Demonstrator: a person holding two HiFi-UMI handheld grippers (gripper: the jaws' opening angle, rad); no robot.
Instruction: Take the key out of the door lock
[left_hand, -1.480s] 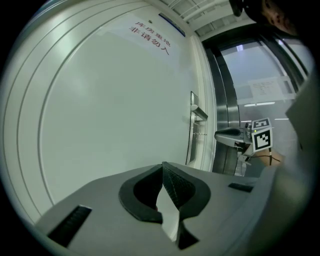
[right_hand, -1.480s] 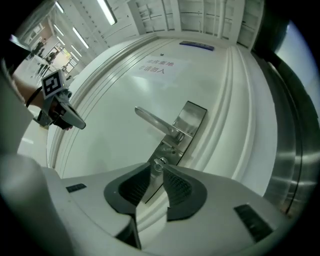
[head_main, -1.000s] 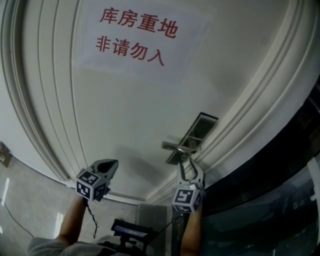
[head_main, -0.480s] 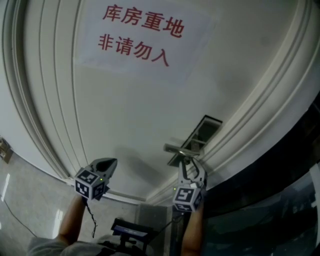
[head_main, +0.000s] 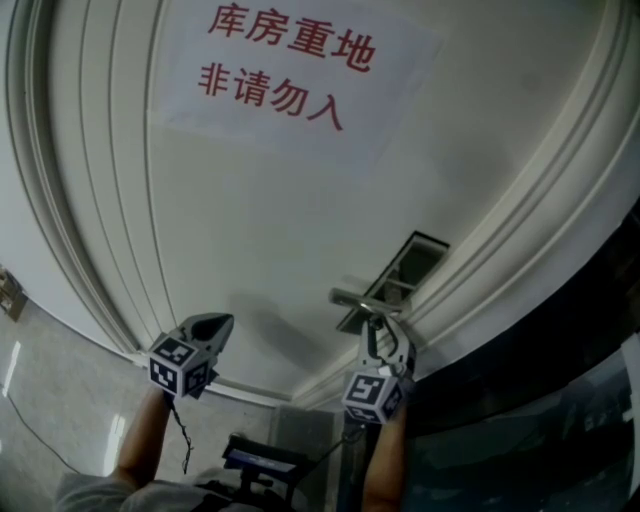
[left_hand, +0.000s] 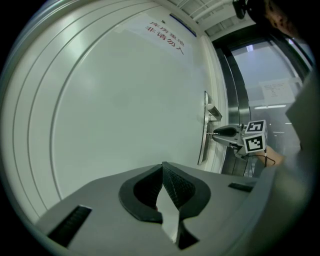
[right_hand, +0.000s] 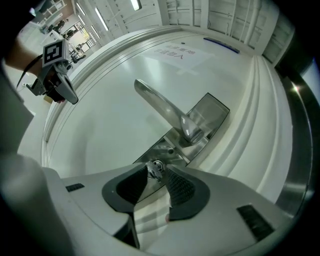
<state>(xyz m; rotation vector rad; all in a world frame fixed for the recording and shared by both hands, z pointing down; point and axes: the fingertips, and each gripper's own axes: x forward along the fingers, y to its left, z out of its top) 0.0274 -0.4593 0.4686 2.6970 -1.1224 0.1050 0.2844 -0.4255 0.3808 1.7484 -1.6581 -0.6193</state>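
A small silver key (right_hand: 154, 168) sticks out of the cylinder in the steel lock plate (right_hand: 200, 125), below the lever handle (right_hand: 162, 107). My right gripper (right_hand: 157, 173) is up against the plate with the key's head between its two fingertips. The jaws are closing round it, and a thin gap still shows on the right side. The head view shows the right gripper (head_main: 378, 326) just under the handle (head_main: 362, 298). My left gripper (head_main: 215, 326) hangs well left of the lock, in front of the bare door. It (left_hand: 162, 168) is shut with nothing in it.
The white panelled door (head_main: 250, 200) carries a paper sign with red characters (head_main: 285, 70). Raised mouldings run round the panel. A dark glass panel (head_main: 560, 400) stands right of the door frame. A person's forearms reach up from the bottom of the head view.
My right gripper has edged slightly closer to the lock plate under the handle. The left gripper has stayed where it was.
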